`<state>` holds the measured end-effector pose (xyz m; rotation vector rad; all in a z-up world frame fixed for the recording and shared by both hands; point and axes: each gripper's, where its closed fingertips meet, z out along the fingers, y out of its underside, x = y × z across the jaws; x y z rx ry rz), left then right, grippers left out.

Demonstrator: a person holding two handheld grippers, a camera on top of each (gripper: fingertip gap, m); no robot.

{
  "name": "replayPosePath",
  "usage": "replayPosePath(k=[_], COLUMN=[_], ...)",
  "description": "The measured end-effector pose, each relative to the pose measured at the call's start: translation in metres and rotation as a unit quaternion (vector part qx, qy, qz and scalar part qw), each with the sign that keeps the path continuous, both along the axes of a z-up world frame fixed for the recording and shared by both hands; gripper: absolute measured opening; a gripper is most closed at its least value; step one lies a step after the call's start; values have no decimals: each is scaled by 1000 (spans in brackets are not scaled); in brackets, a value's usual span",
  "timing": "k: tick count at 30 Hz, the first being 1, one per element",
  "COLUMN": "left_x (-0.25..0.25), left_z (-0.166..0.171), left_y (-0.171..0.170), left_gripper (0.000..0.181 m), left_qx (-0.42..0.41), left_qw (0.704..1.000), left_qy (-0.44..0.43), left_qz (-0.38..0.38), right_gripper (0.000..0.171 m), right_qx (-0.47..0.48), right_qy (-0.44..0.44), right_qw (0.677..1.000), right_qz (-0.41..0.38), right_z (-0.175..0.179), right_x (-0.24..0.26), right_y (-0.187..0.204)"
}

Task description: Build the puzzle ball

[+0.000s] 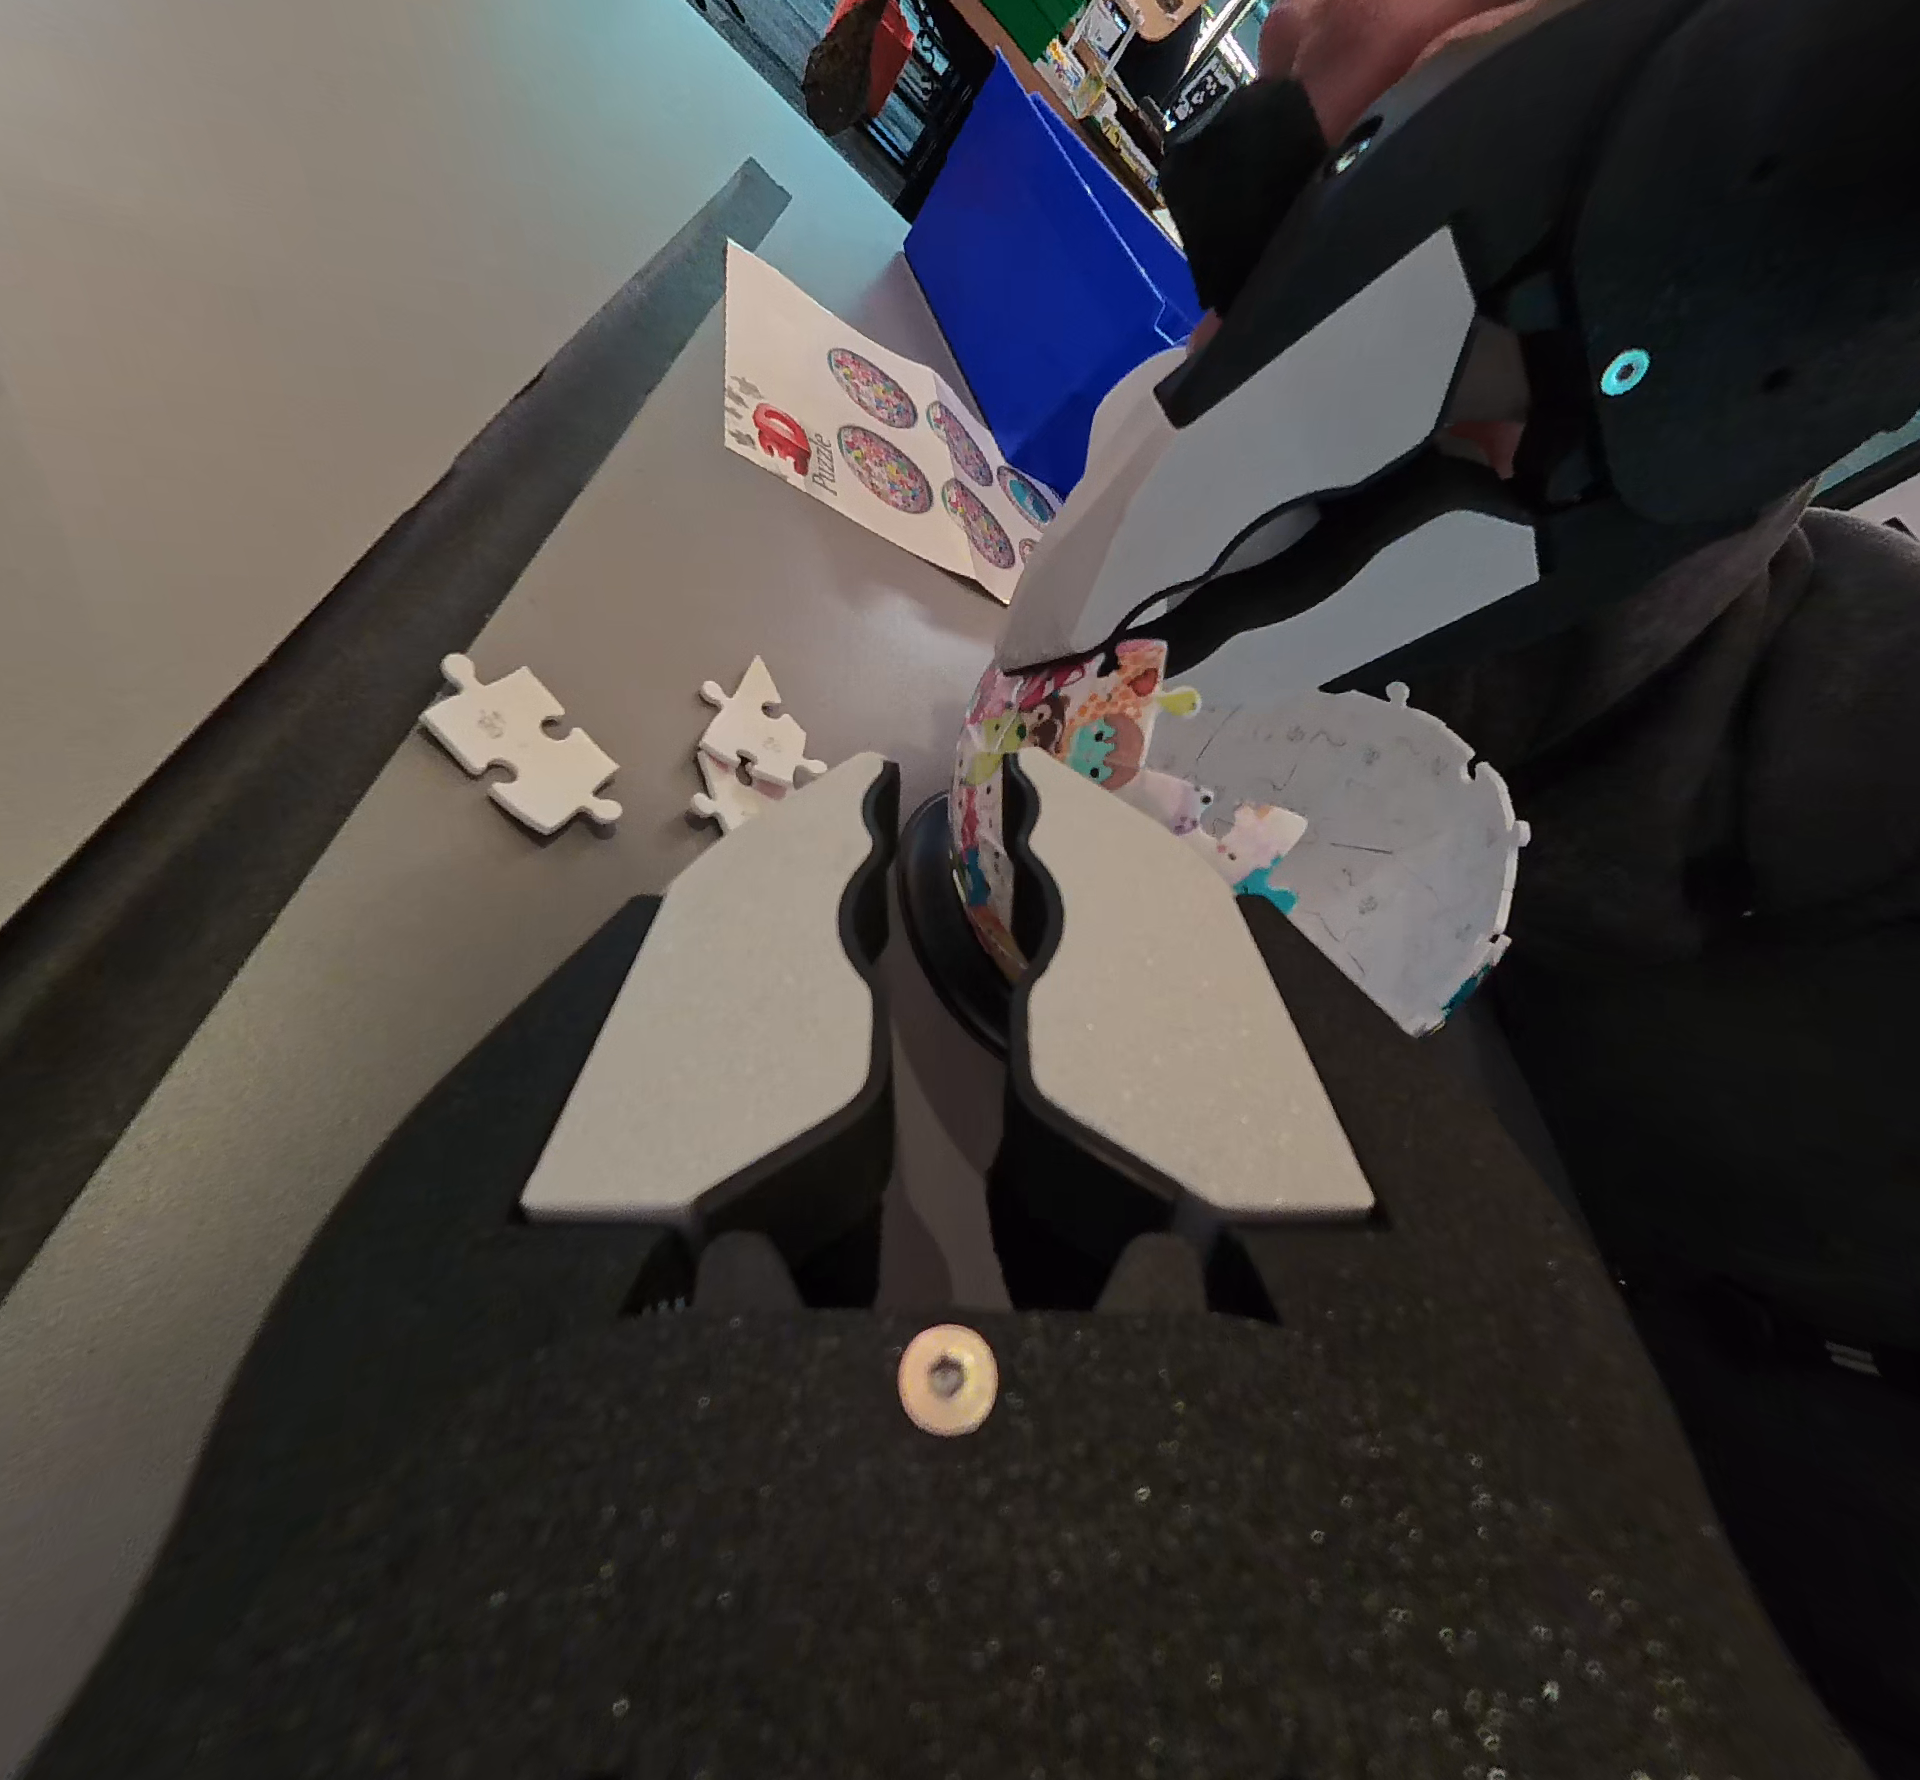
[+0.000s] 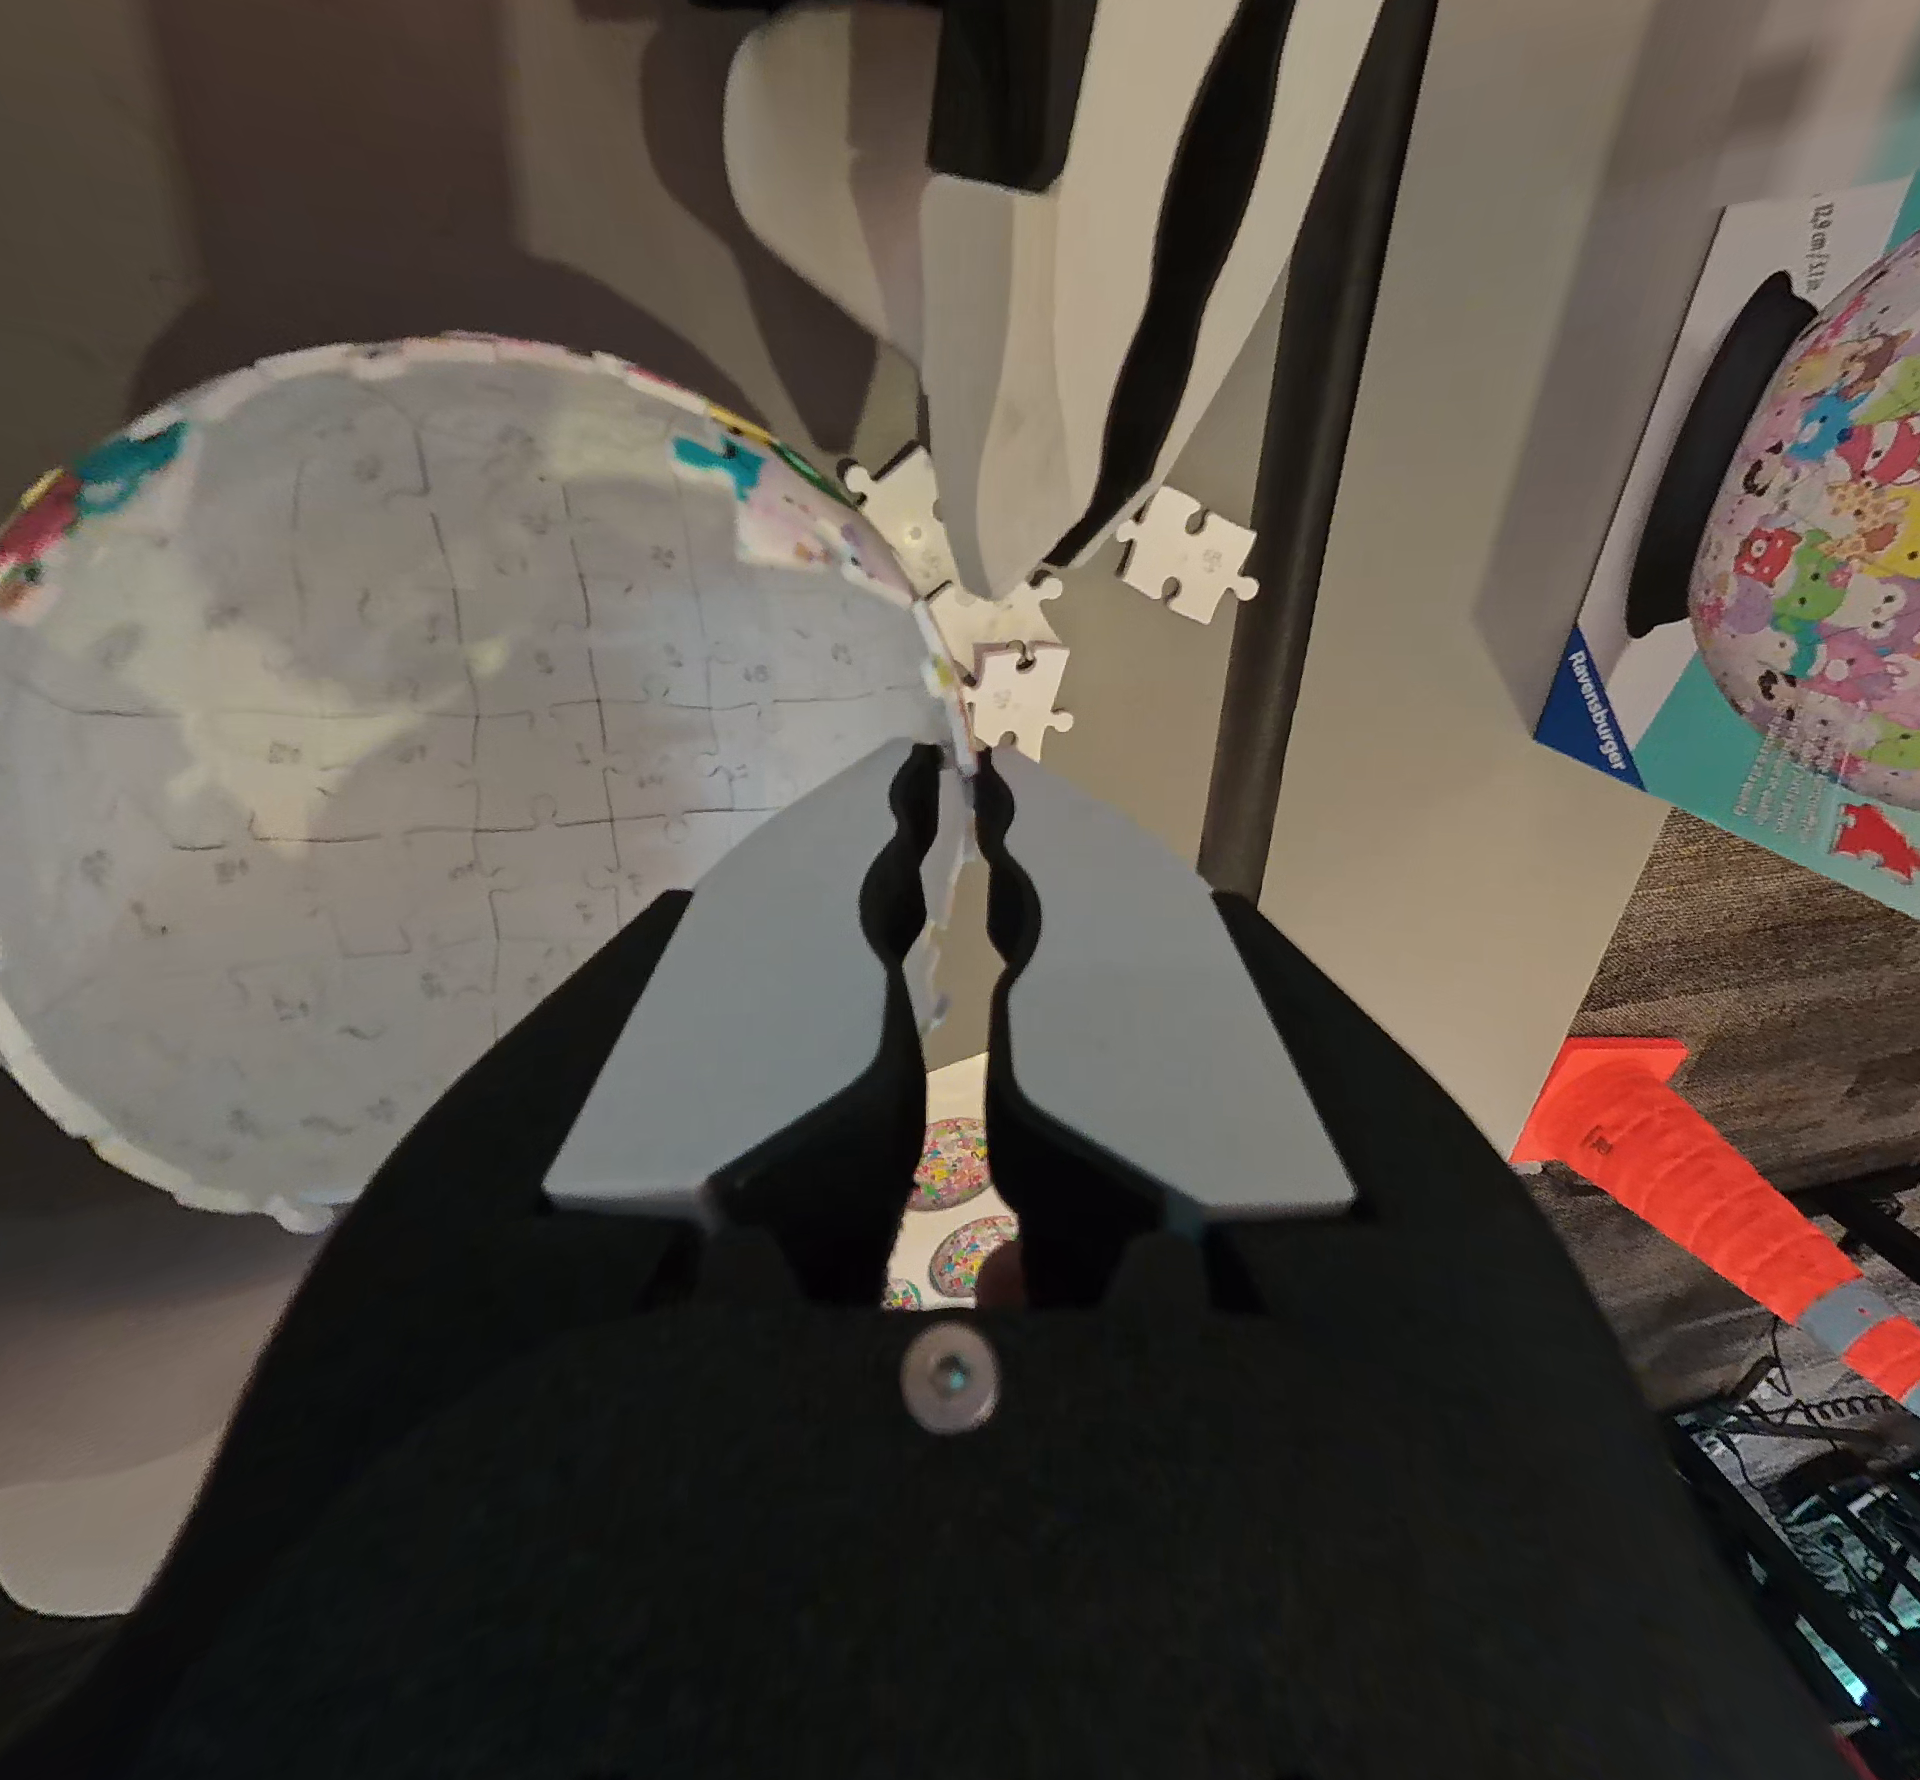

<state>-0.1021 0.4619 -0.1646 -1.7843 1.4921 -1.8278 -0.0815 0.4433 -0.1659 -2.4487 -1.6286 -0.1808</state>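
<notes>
Between right gripper fingers: puzzle ball rim | left gripper beside ball

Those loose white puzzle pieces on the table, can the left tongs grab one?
Probably yes. The loose white pieces lie on bare table just ahead of the left tongs, which hold nothing; nothing sits between, though lying flat may make them tricky.

Writing present, not copied out:
- leaflet on table: red logo, one printed word beside it
- puzzle box: brand name on blue corner strip, small print lines on teal panel
- loose pieces: tiny marks on white backs
- puzzle ball: similar marks on inner white face, too blurred to read
</notes>
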Motion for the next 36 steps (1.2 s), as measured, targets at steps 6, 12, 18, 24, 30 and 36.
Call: replayPosePath(k=[6,12,18,24,30,36], left_x=[0,0,1,1,-1,-1], left_z=[-1,-1,-1,-1,3,11], left_y=[-1,-1,-1,-1,3,14], left_gripper=[18,18,18,18,18,20], left_qx=[4,3,4,5,-6,-22], left_qw=[1000,1000,1000,1000,1000,999], left_qy=[3,3,4,3,-10,-36], left_qz=[-2,-2,-2,-2,8,32], right_gripper=[5,5,14,10,23,28], right_qx=[-7,0,2,8,48,180], right_qy=[3,-1,-1,3,71,246], right_qw=[1000,1000,1000,1000,996,952], right_qz=[-2,10,12,13,28,-37], right_z=[0,-1,-2,0,30,88], right_x=[-1,-2,-1,-3,-18,-3], right_y=[0,1,1,3,0,-11])
